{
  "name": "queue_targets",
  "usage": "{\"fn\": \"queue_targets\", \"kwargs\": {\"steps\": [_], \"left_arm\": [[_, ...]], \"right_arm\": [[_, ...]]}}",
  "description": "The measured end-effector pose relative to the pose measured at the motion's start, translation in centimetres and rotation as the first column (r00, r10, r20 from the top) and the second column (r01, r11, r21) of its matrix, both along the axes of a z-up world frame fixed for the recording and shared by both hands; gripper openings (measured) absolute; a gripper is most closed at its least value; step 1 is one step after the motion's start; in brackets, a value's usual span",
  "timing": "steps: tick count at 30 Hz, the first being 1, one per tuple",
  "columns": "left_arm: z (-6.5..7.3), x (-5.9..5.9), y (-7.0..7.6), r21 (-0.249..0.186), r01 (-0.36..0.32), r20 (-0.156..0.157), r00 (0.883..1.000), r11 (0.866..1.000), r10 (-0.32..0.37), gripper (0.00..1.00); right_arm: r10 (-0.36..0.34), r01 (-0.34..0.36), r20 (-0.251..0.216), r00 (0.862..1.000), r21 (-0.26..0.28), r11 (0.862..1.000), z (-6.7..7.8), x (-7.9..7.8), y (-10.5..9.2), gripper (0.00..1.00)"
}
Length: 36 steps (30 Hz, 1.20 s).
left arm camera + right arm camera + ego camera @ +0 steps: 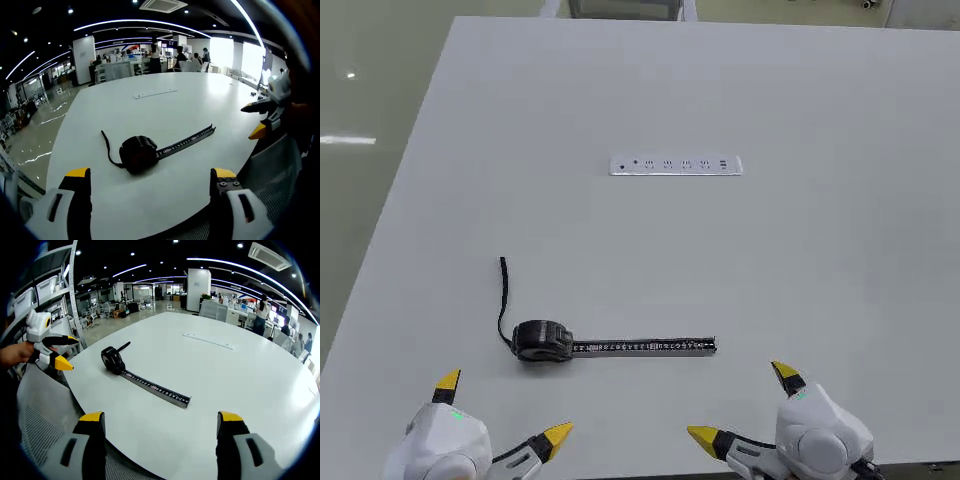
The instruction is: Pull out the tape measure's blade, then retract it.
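In the head view, the bottom edge cuts off the bodies of the left gripper (503, 406) and the right gripper (744, 405). The numbers on the blade (645, 347) are too small to read. The counter (820, 250) runs out of the picture on the right side. The sockets of the power strip (676, 165) are too small to count.

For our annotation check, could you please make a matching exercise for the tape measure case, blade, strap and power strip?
1 case
2 blade
3 strap
4 power strip

A white, far across the table
B extended, lying flat
C thin, curving away from the case
D black, rounded, at the blade's left end in the head view

Pairs: 1-D, 2-B, 3-C, 4-A
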<state>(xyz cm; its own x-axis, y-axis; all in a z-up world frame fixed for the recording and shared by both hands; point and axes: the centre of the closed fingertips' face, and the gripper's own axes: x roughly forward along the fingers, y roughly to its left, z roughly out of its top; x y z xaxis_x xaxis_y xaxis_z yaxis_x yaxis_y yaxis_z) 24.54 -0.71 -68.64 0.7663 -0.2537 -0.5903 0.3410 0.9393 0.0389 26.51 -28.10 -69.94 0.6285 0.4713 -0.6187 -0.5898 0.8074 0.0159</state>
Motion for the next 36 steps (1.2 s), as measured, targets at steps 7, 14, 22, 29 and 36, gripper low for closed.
{"fn": "queue_targets", "kwargs": {"steps": [7,14,22,29,36], "left_arm": [[-0.07,-0.17,0.01,0.002,-0.017,-0.001,1.000,1.000,0.017,0.99],[0.06,-0.14,0.22,-0.013,-0.041,0.001,0.999,0.999,0.041,0.98],[-0.11,0.18,0.00,0.000,-0.051,0.003,0.999,0.999,0.051,0.95],[-0.48,0.23,-0.42,-0.007,-0.076,-0.016,0.997,0.997,0.076,0.95],[-0.85,0.62,-0.44,-0.021,-0.124,-0.019,0.992,0.992,0.123,0.94]], "right_arm": [[-0.002,0.002,-0.007,1.000,-0.001,1.000,-0.16,-0.15,0.00,0.93],[-0.012,0.012,-0.007,1.000,-0.003,1.000,-0.02,-0.11,-0.41,0.93],[-0.014,0.014,-0.007,1.000,-0.006,1.000,0.08,-0.13,-0.71,0.93],[0.007,-0.007,-0.009,1.000,-0.005,1.000,0.13,-0.30,-0.71,0.91],[0.059,-0.059,-0.005,0.998,-0.013,0.998,-0.02,-0.31,-0.76,0.87]]}}
